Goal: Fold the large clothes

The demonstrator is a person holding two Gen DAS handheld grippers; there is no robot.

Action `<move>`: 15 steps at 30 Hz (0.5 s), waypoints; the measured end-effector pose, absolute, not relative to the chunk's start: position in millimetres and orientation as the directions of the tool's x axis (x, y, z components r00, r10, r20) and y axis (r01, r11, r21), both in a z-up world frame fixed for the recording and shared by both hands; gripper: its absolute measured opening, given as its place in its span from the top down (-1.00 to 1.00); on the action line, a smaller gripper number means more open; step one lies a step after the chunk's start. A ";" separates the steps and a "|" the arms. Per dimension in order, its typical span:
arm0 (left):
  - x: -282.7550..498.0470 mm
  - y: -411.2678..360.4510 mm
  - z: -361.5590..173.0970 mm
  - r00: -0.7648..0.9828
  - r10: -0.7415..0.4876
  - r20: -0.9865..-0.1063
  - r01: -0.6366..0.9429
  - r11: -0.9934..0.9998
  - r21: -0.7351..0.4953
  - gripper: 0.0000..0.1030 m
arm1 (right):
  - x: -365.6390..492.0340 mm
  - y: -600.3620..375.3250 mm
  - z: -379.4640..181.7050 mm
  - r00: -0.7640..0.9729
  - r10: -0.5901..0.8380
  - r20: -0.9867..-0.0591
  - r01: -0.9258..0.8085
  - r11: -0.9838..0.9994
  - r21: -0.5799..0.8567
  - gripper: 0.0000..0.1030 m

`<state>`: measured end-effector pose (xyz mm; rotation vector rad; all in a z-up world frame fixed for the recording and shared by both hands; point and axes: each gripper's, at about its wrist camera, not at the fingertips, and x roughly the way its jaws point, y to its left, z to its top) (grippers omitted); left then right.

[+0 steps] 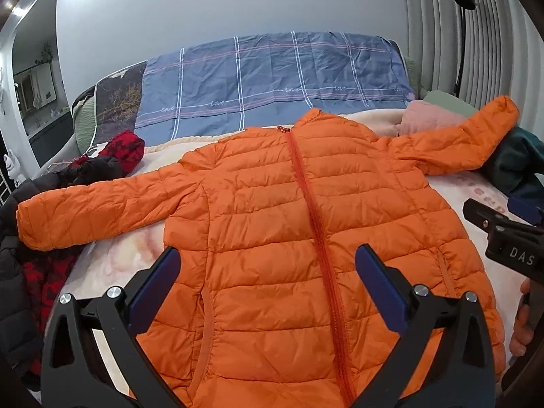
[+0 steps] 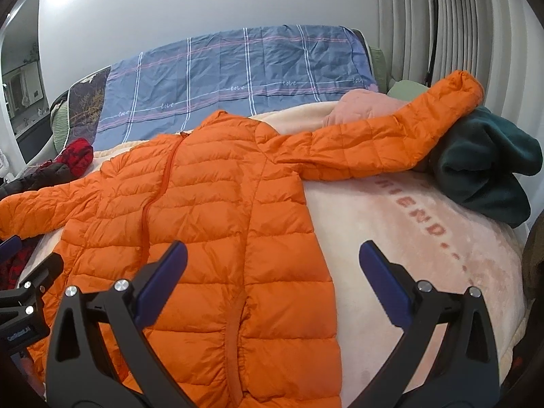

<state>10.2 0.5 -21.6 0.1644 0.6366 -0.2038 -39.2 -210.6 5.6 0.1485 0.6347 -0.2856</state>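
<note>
An orange quilted puffer jacket [image 1: 278,224] lies face up and zipped on the bed, both sleeves spread out to the sides. My left gripper [image 1: 267,265] hovers open above its lower front, fingers on either side of the zipper. In the right wrist view the jacket [image 2: 204,224] fills the left half. My right gripper [image 2: 273,258] is open over the jacket's right hem edge and the pink blanket [image 2: 408,238], holding nothing. The right gripper [image 1: 503,224] also shows at the right edge of the left wrist view.
A dark green garment [image 2: 486,170] is heaped under the jacket's right sleeve end. Black and red clothes [image 1: 30,255] pile up at the bed's left. A blue checked sheet [image 1: 272,78] covers the head of the bed. A pink bundle [image 2: 357,105] lies behind the jacket.
</note>
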 end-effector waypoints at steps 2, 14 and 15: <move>10.6 0.9 -23.3 0.787 -0.130 -0.603 0.229 0.969 0.090 -0.97 | -38.3 -209.5 5.6 0.768 -0.222 -0.601 0.308 0.950 0.043 -0.96; 7.3 -11.5 -31.7 0.741 -0.142 -0.656 0.300 0.944 0.135 -0.97 | -37.1 -191.5 7.2 0.781 -0.263 -0.566 0.286 0.957 -0.050 -0.96; 7.3 -11.5 -31.6 0.738 -0.147 -0.659 0.302 0.945 0.127 -0.97 | -37.2 -190.9 7.4 0.782 -0.262 -0.565 0.283 0.958 -0.051 -0.96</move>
